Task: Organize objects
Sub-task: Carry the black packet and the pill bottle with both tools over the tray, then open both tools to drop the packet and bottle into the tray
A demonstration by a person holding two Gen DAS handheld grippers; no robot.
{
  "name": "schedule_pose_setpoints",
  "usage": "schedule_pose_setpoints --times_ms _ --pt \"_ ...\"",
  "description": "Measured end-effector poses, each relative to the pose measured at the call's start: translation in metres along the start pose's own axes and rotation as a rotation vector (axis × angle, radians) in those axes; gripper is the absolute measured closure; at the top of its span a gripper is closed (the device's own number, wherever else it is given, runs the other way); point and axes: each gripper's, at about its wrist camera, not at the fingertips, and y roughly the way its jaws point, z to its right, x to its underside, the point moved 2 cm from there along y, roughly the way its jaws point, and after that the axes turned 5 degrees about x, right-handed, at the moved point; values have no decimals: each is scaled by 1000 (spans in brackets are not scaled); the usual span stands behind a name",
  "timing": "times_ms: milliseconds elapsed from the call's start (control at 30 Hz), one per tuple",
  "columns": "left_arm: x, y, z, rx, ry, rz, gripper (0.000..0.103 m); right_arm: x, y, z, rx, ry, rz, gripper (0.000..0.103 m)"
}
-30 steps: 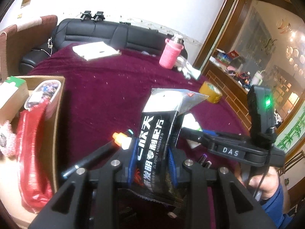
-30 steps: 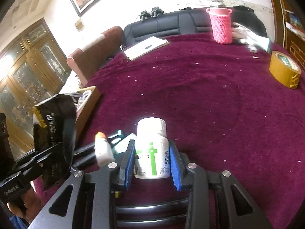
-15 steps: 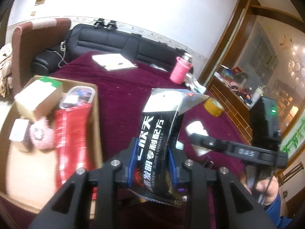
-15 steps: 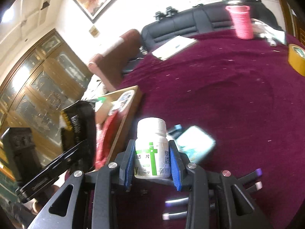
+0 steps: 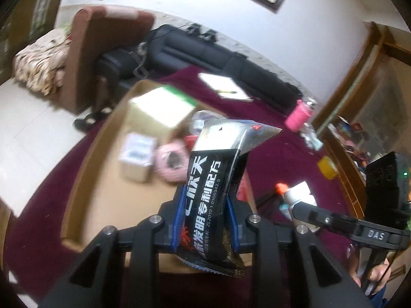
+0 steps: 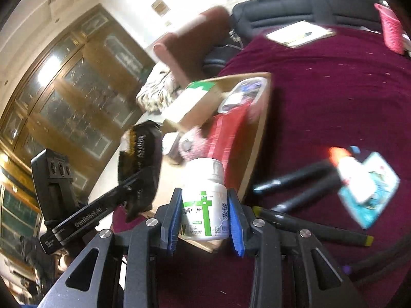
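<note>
My left gripper (image 5: 205, 220) is shut on a black and silver foil packet (image 5: 218, 179) with white print, held upright over the near end of the cardboard box (image 5: 102, 197). In the right wrist view that packet (image 6: 141, 169) hangs at the box's left side. My right gripper (image 6: 204, 220) is shut on a white pill bottle (image 6: 204, 205) with a green cross, above the box's near corner (image 6: 257, 159). The box holds a green-topped carton (image 5: 159, 107), a small white carton (image 5: 138, 156), a pink roll (image 5: 172, 161) and a red bag (image 6: 226, 133).
On the maroon tablecloth (image 6: 334, 97) right of the box lie black markers (image 6: 290, 179), a glue bottle with an orange cap (image 6: 344, 164) and a teal card (image 6: 372, 187). Farther off are a notebook (image 5: 221, 87), a pink bottle (image 5: 298, 115) and a yellow tape roll (image 5: 327, 168). A black sofa (image 5: 218, 54) stands behind.
Both grippers have swung left with their loads, from above the open tablecloth to the cardboard box. The box now fills the middle of both views; the markers and glue have slid to the right.
</note>
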Motion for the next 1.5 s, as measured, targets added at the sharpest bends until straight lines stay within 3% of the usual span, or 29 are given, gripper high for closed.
schedule_pose_setpoints --times_ms 433,733,1133,1500 --pt "-9 0 -56 -140 -75 -14 75 -5 74 -42 6 -61 -85 65" --pt "-7 4 -55 -243 17 -50 74 0 91 -48 7 -73 -103 65" --pt "-6 -7 -55 -214 15 -25 59 0 86 -45 -64 -61 -108 62" --pt "-10 -15 -33 -207 62 -3 58 0 64 -29 -96 -28 -75 62"
